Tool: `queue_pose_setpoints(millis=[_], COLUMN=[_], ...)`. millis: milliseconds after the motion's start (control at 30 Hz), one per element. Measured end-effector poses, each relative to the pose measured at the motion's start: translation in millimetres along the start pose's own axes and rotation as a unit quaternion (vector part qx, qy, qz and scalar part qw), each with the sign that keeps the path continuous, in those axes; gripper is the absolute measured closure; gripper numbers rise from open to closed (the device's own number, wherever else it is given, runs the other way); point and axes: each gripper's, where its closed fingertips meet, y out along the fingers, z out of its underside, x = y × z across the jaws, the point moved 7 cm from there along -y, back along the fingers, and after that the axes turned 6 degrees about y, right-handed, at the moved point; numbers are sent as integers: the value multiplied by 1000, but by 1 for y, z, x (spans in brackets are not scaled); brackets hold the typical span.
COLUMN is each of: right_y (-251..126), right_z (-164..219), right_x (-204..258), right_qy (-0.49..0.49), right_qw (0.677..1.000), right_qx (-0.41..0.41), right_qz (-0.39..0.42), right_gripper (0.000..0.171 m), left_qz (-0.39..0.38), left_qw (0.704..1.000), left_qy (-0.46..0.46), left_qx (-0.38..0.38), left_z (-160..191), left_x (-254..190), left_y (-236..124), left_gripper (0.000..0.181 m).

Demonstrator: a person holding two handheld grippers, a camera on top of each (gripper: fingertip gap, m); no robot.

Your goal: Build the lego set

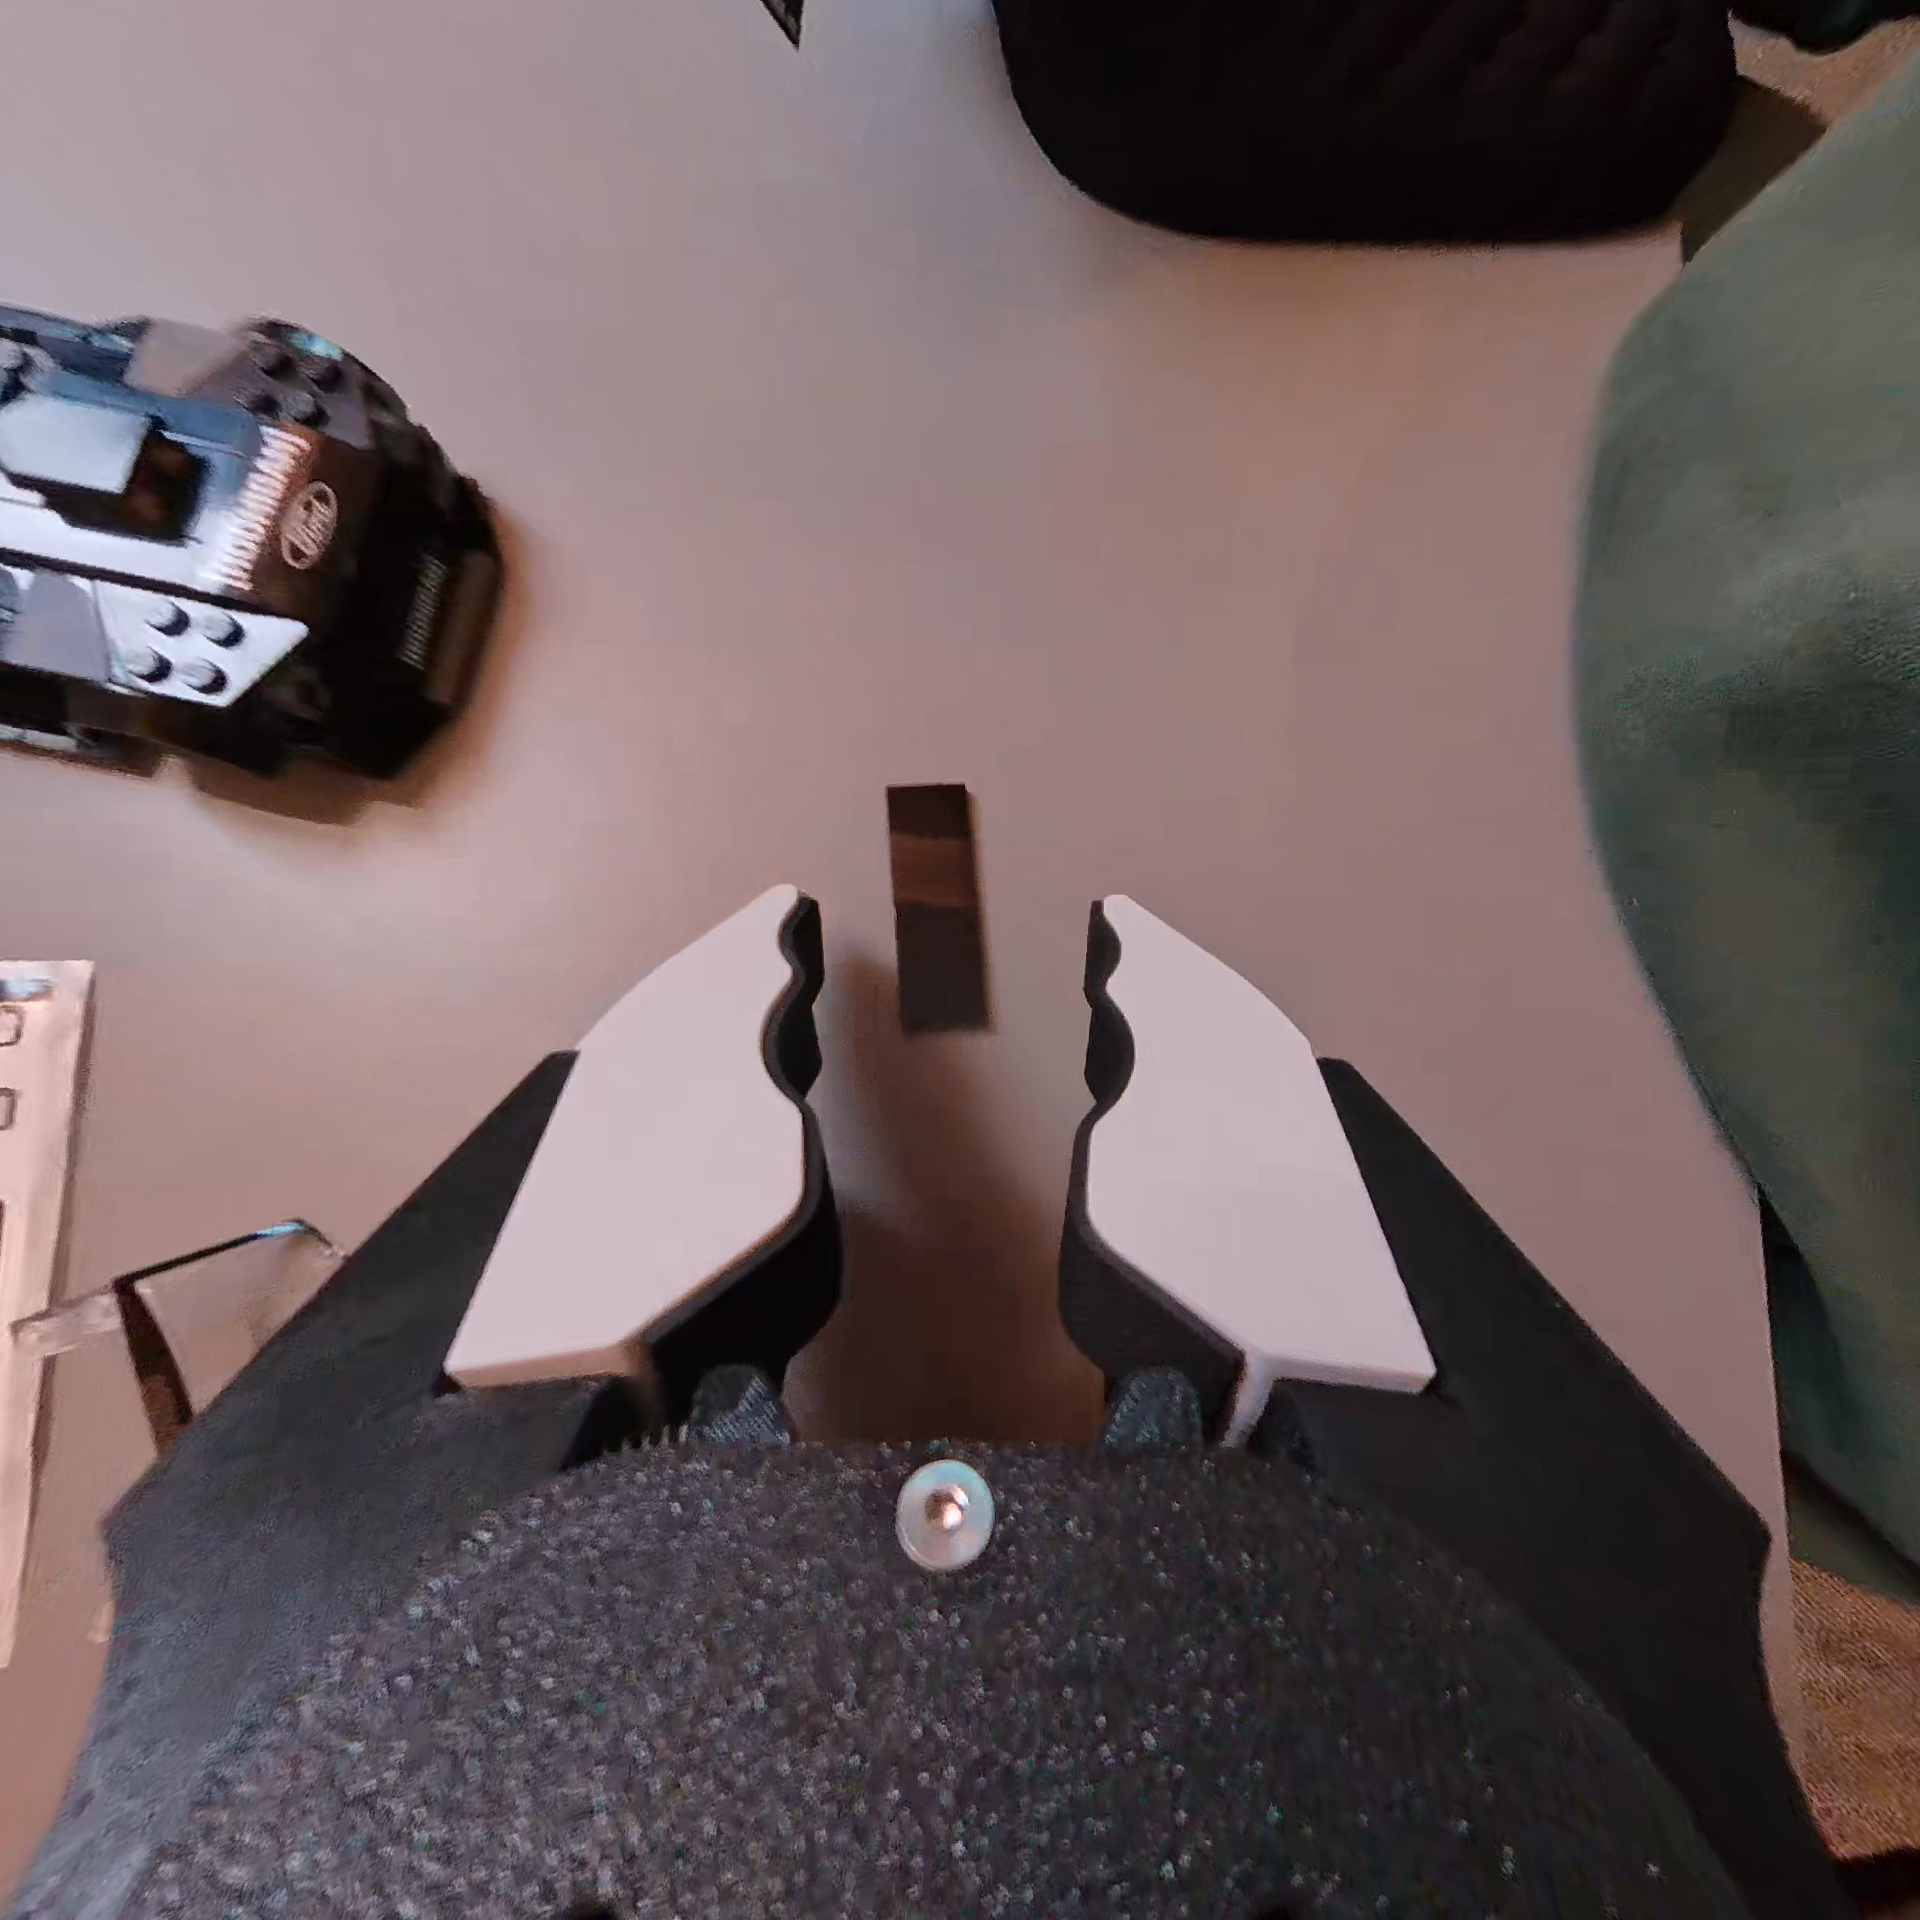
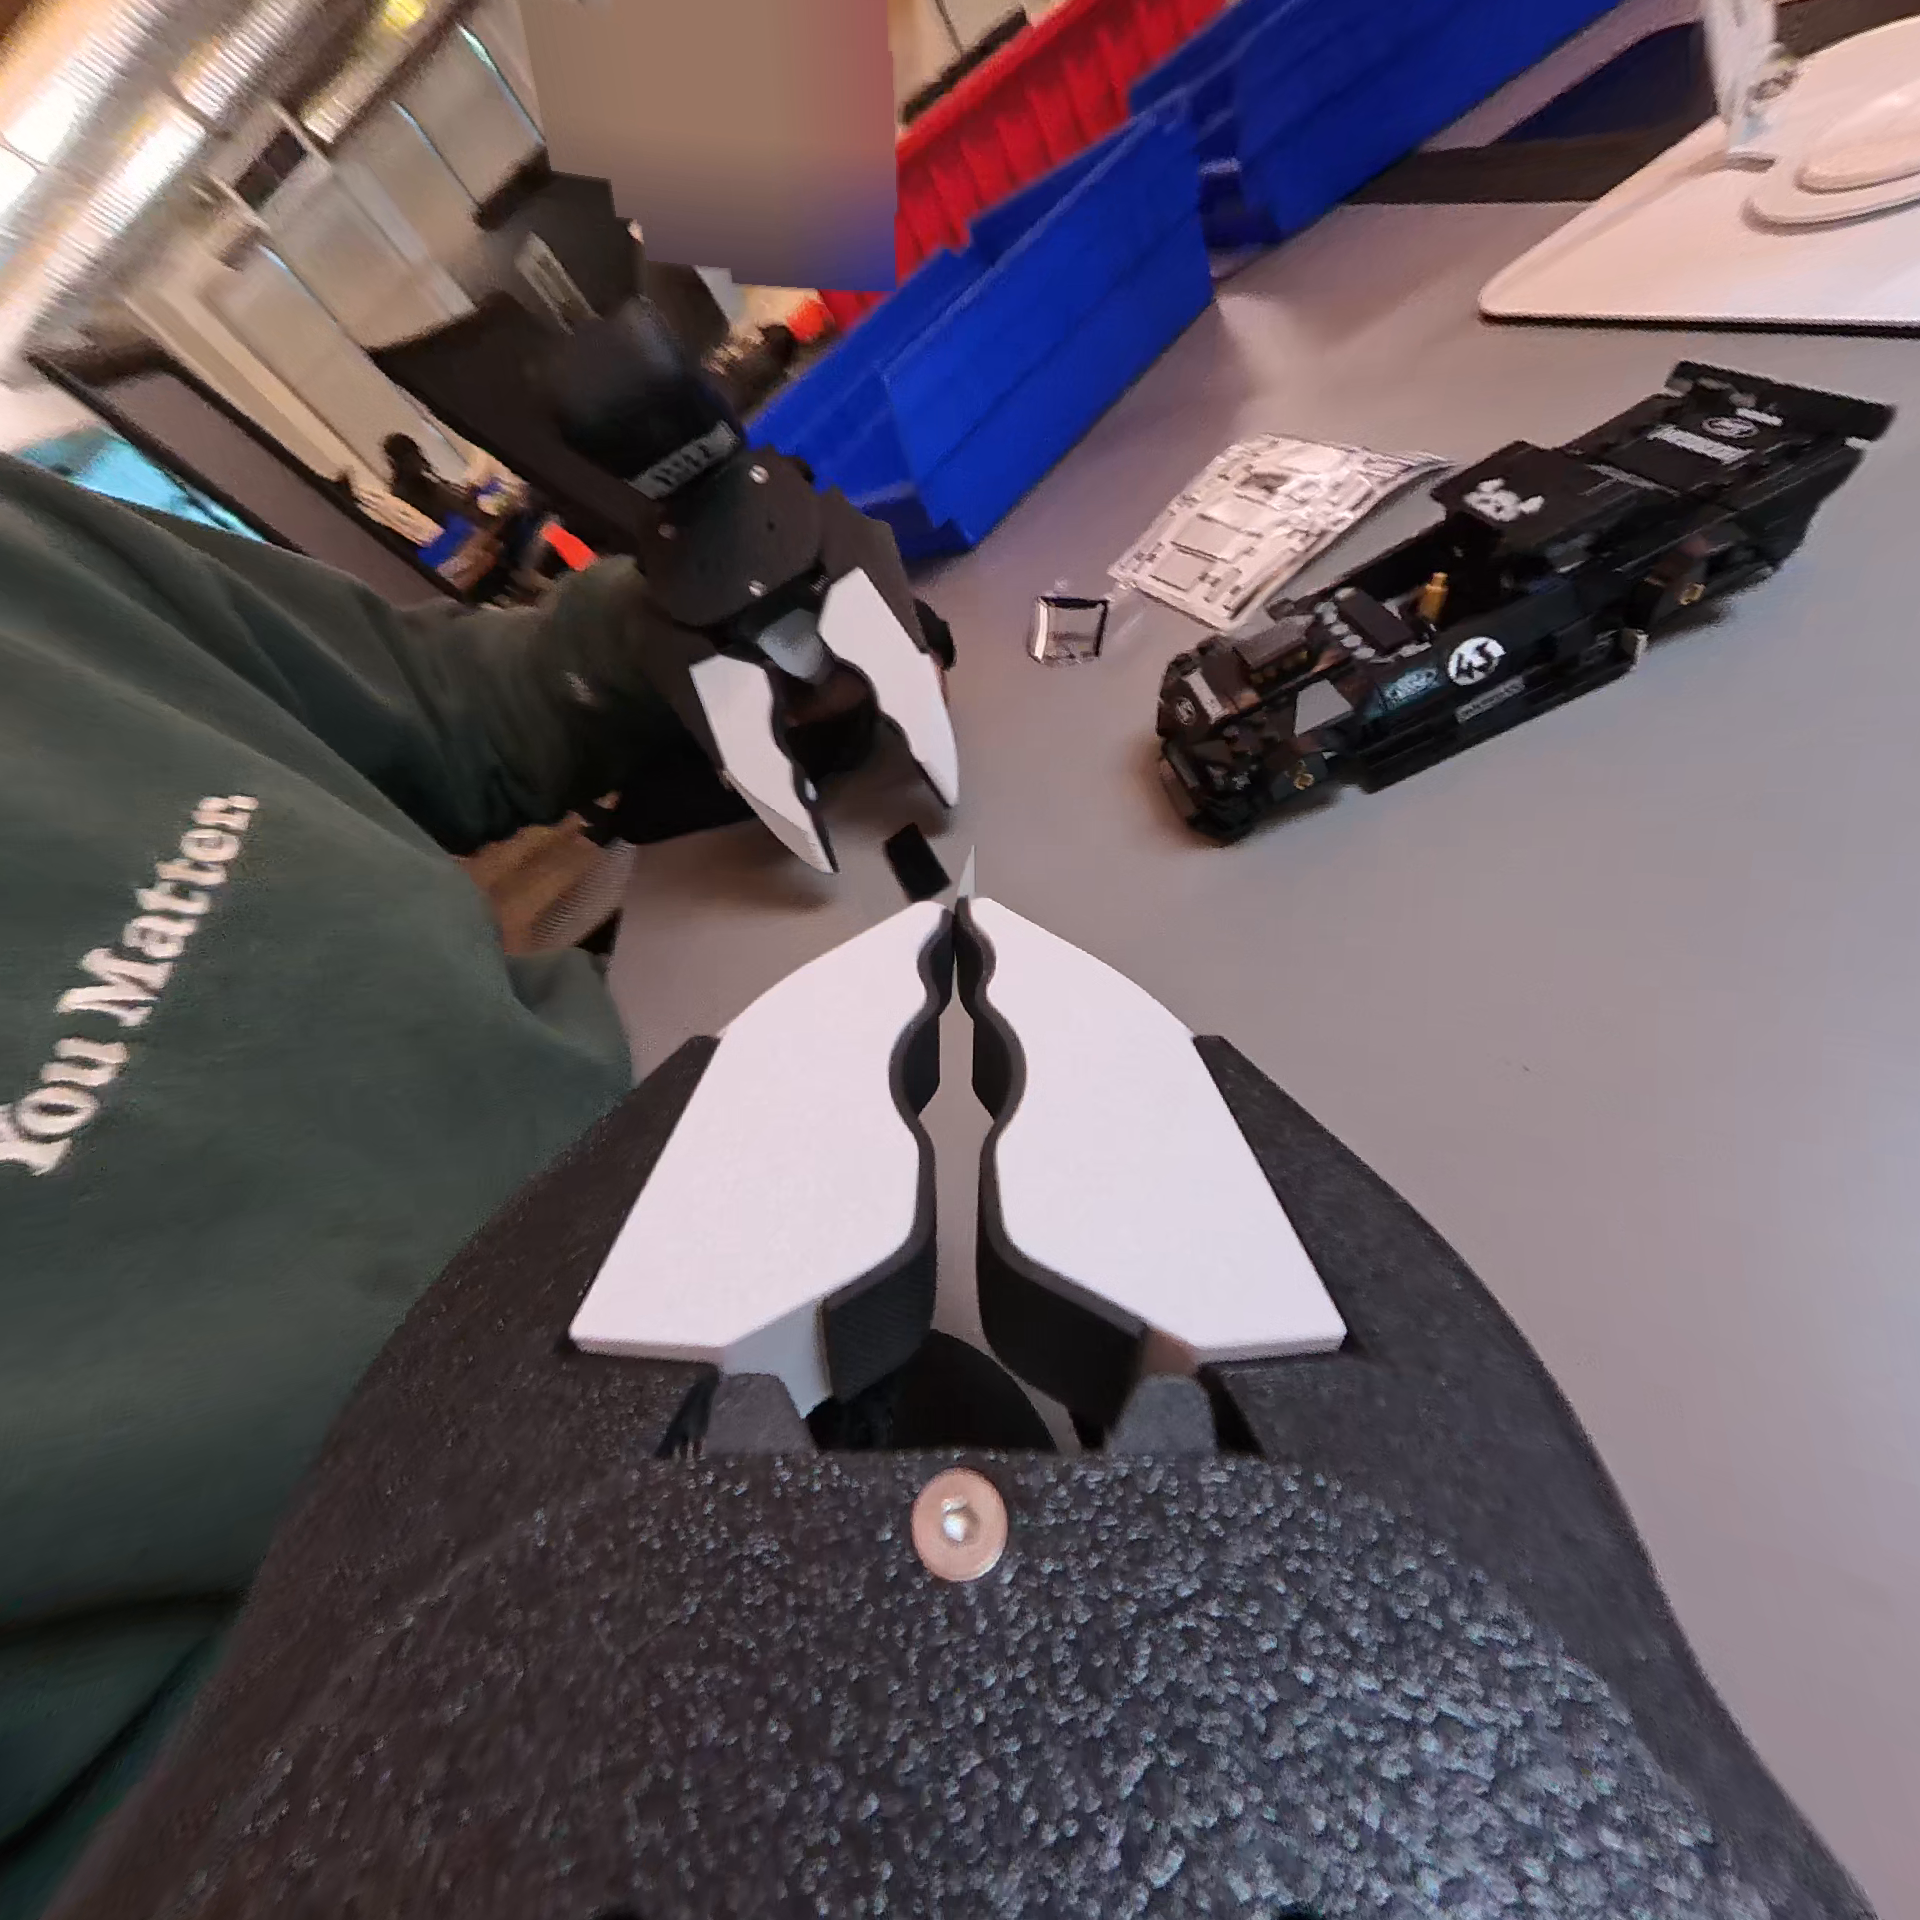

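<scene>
A small flat black tile (image 1: 935,909) lies on the grey table. My left gripper (image 1: 951,914) is open, its fingertips on either side of the tile and just above it. The right wrist view shows the same: the left gripper (image 2: 886,829) open over the tile (image 2: 920,864). My right gripper (image 2: 956,914) is shut, with a thin white sliver (image 2: 969,875) sticking out from its tips, close to the tile. The partly built black Lego car (image 2: 1507,613) stands to the right on the table; its front end shows in the left wrist view (image 1: 239,540).
A small clear Lego piece (image 2: 1068,629) and a sticker sheet (image 2: 1247,520) lie beside the car. Blue bins (image 2: 1039,312) stand behind them, and a white board (image 2: 1714,239) is at the far right. A person's green sleeve (image 1: 1766,727) and a black bag (image 1: 1351,104) border the work area. My right fingertips sit around 15 centimetres from my left ones. It is some 15 centimetres from my right tips to the partly built black Lego car (image 2: 1507,613).
</scene>
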Motion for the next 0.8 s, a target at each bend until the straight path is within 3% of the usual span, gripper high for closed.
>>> queue_pose_setpoints(millis=[67, 367, 600, 800], right_y=[4, 36, 57, 65], right_z=[-1, -20, -12, -6], right_x=[9, 46, 49, 48], right_qy=[-19, 13, 42, 57], right_qw=[999, 1000, 999, 998], right_qx=[5, 18, 22, 29], right_qz=[31, 19, 15, 18], right_gripper=[171, 171, 171, 171], left_qz=[5, -3, -21, -17], left_qw=[1000, 1000, 999, 999], left_qy=[6, 15, 15, 13], left_qx=[7, 18, 42, 37], left_z=[3, 9, 16, 10], left_x=[-3, -2, 0, 2], left_y=[0, 2, -6, 1], left_gripper=[133, 141, 162, 164])
